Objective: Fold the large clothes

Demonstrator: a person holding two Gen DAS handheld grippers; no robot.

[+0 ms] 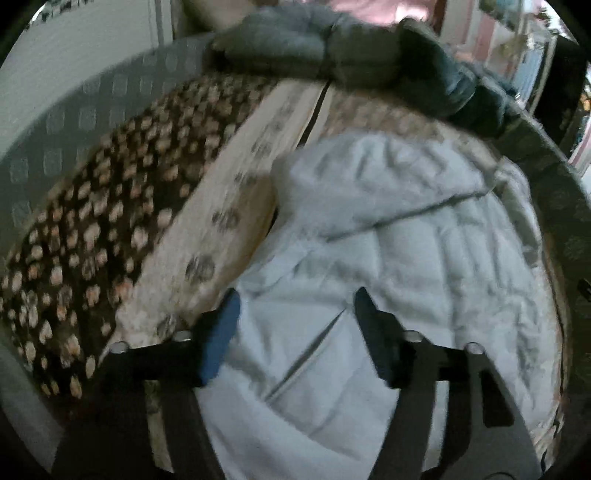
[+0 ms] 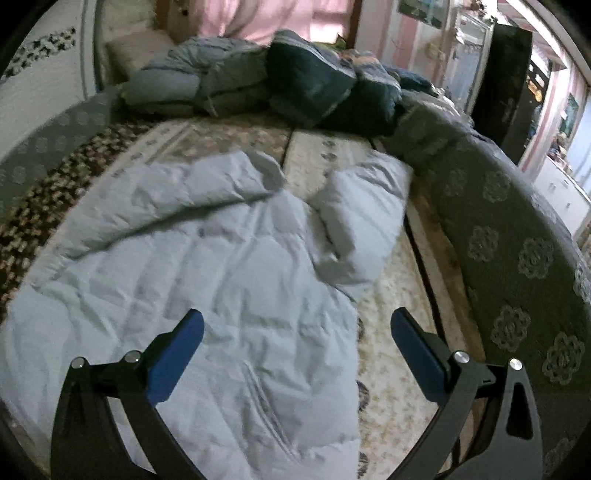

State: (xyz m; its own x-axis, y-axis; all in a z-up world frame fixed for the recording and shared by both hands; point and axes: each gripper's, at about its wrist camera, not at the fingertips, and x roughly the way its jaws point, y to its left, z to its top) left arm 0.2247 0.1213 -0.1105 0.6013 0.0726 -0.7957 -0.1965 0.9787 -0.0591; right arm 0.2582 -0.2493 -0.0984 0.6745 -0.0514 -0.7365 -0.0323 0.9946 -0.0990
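Both grippers hover with their blue-padded fingers spread apart, holding nothing. From the left wrist view, the left gripper (image 1: pixel 293 299) sits low over a pale blue-white quilted jacket (image 1: pixel 388 236), its two fingers straddling a seam or zip line in the fabric. From the right wrist view, the right gripper (image 2: pixel 295 319) is spread wider, its left finger over the jacket (image 2: pixel 207 258) and its right finger over bare covering beside the jacket's edge. The puffy jacket lies spread flat across the middle of a bed, with one sleeve (image 2: pixel 364 206) bent out toward the right. Beneath it is a cream bedspread (image 2: pixel 391 332) printed with faint grey floral or paw-like marks, split by a dark line running lengthwise. To the left lies a dark brown blanket (image 1: pixel 77 236) covered in small pale blossoms. A grey padded border (image 2: pixel 517 236) patterned with rosettes curves along the right side of the bed. At the far end sits a heap of folded garments (image 2: pixel 258 81) in grey-blue and dark navy. Behind them hang pink curtains (image 2: pixel 258 18), and a dark cabinet (image 2: pixel 506 85) stands at the right of the room. Both views are dim and slightly blurred, and no writing or labels can be read.
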